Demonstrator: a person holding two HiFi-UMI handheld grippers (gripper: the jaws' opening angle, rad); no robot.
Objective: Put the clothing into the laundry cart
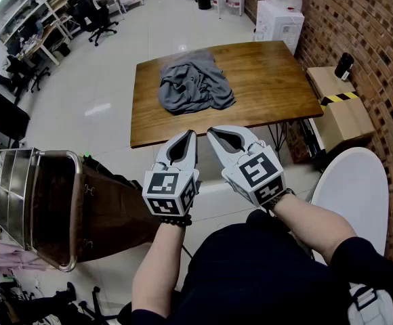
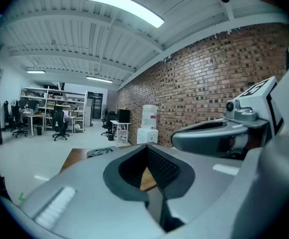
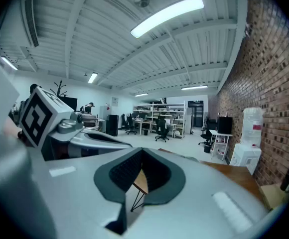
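Clothing (image 1: 195,83): grey, crumpled heap on wooden table (image 1: 278,80), near far-left part of top. Laundry cart (image 1: 79,208) on floor at person's left, well apart from table; inside dark, contents hard to make out. Left gripper (image 1: 191,133) and right gripper (image 1: 211,131) held side by side short of table edge, both clenched, nothing between jaws.

Grey clothing (image 1: 195,81), brown wood-grain table (image 1: 271,80), dark brown laundry cart (image 1: 115,208)
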